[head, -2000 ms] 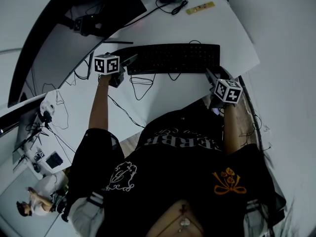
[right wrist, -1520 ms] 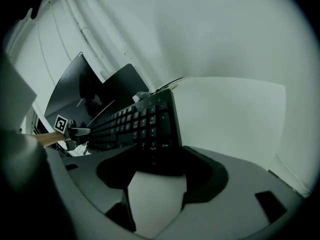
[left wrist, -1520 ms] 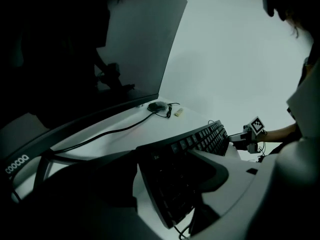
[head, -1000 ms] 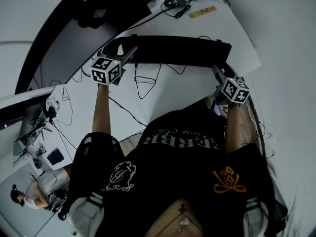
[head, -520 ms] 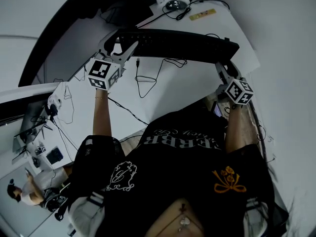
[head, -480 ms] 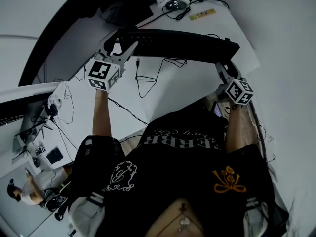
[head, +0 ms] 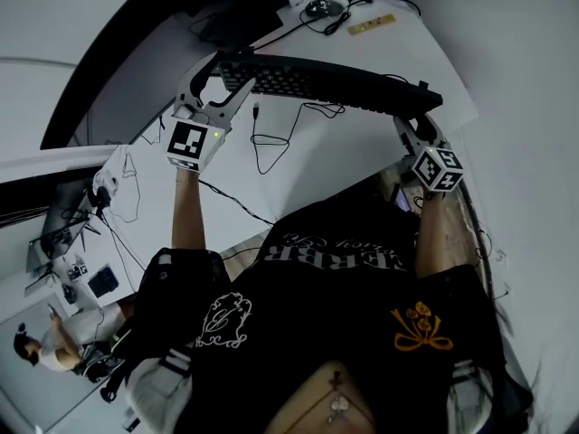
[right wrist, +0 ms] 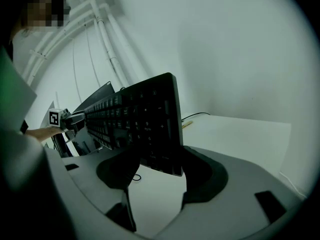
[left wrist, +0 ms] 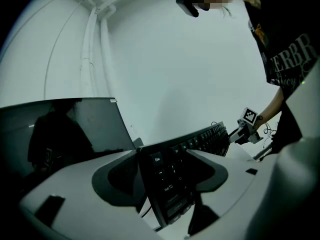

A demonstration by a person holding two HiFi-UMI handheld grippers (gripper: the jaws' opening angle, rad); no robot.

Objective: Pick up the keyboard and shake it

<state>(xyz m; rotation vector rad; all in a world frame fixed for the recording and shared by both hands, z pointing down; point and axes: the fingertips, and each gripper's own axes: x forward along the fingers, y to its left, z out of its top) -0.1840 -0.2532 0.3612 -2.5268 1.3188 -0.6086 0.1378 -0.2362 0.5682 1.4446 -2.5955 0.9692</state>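
A black keyboard (head: 335,81) hangs in the air above the white desk (head: 344,161), held at both ends. My left gripper (head: 220,81) is shut on its left end, where the Esc key (left wrist: 157,159) sits between the jaws. My right gripper (head: 416,127) is shut on the right end, by the number pad (right wrist: 150,126). The keyboard is tilted with its keys facing me, the left end a little higher. In the left gripper view my left gripper (left wrist: 162,181) clamps the keyboard (left wrist: 200,141). Seen from the right gripper view, my right gripper (right wrist: 157,171) does the same.
The keyboard's cable (head: 264,143) dangles in loops onto the desk. A mouse (head: 318,7) and a yellow strip (head: 373,23) lie at the far edge. A dark curved monitor (head: 145,52) stands behind the desk, and its screen (left wrist: 90,124) shows beside the left jaw.
Both grippers have lifted the keyboard off the desk. It has tipped from edge-on until the keys face me, and the left end has swung up and left.
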